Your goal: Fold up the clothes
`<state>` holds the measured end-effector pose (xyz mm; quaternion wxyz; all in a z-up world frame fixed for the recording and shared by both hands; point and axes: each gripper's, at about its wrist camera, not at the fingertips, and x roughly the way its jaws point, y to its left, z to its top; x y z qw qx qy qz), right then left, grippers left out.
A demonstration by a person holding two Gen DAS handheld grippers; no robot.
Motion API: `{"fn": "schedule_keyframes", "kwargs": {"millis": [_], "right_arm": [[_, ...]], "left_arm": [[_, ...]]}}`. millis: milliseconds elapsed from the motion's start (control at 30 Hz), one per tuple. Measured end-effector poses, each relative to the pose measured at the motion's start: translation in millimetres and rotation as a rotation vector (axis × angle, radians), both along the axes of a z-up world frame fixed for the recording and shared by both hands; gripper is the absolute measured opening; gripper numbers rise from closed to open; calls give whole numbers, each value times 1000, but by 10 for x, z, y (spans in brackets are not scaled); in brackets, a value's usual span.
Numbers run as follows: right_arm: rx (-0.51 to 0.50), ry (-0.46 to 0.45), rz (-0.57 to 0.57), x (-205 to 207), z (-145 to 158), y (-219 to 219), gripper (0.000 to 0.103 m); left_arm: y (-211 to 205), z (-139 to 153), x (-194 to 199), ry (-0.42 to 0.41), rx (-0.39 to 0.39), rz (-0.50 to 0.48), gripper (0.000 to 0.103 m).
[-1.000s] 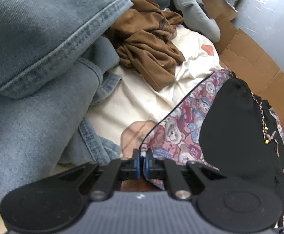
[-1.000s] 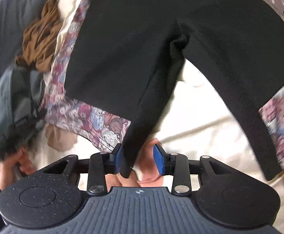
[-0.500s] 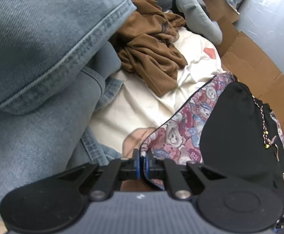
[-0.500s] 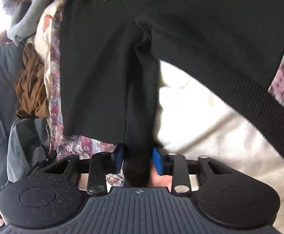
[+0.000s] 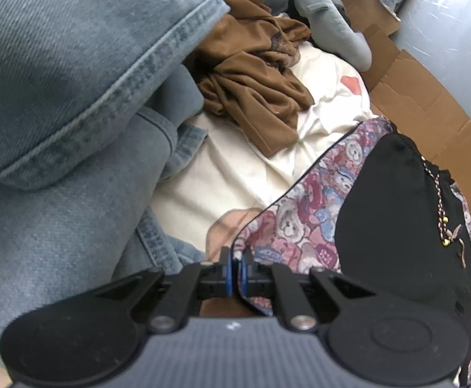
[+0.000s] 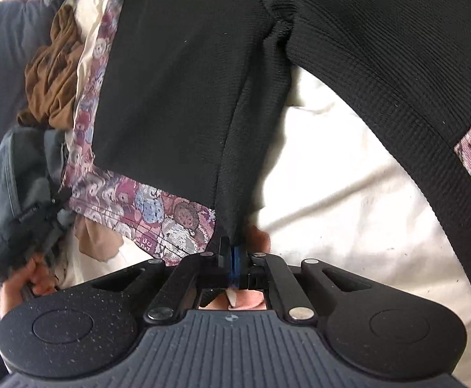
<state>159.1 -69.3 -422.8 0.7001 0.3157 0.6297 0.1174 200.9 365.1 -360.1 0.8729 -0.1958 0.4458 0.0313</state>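
Both of your tools are clamped on cloth. Your left gripper (image 5: 235, 270) pinches the corner of the bear-patterned pink and blue woven fabric (image 5: 303, 223), and your right gripper (image 6: 232, 253) has its pads together on the hem tip of the black ribbed knit shorts (image 6: 177, 97), which lie spread on that patterned fabric over the cream sheet (image 6: 332, 200).

You look to be at the grasp stage of a fold, with nothing lifted yet. The next move probably calls for raising both pinched edges together and carrying them across, keeping the cloth taut so the black layer does not slide off the patterned one.

No basket or bin shows. Flattened brown cardboard (image 5: 429, 97) lies alongside, holding nothing. Crumpled brown cloth (image 5: 255, 87) waits nearby, just beside the faded blue denim (image 5: 74, 64).
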Motion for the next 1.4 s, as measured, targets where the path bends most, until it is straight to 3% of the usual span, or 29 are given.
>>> {"fn": "schedule_keyframes", "kwargs": {"millis": [267, 367, 567, 700, 833, 967, 1200, 1400], "right_arm": [[8, -1, 6, -11, 13, -45, 0], [-9, 5, 25, -27, -49, -33, 0], [-35, 37, 79, 7, 30, -30, 2], [-56, 0, 123, 65, 237, -113, 5], [-130, -44, 176, 199, 435, -218, 26], [-191, -77, 208, 436, 587, -287, 26], [-259, -174, 269, 727, 817, -461, 26], [-338, -238, 269, 801, 888, -798, 36]], "left_arm": [[56, 71, -26, 1, -28, 20, 6], [-2, -81, 46, 46, 23, -11, 7], [-42, -70, 120, 81, 29, 26, 21], [-181, 124, 114, 52, 101, 1, 34], [-347, 350, 107, 6, 162, 5, 35], [-524, 499, 176, -38, 157, -30, 35], [-841, 503, 405, -62, 129, -105, 34], [-1101, 428, 636, -59, 110, -177, 33]]}}
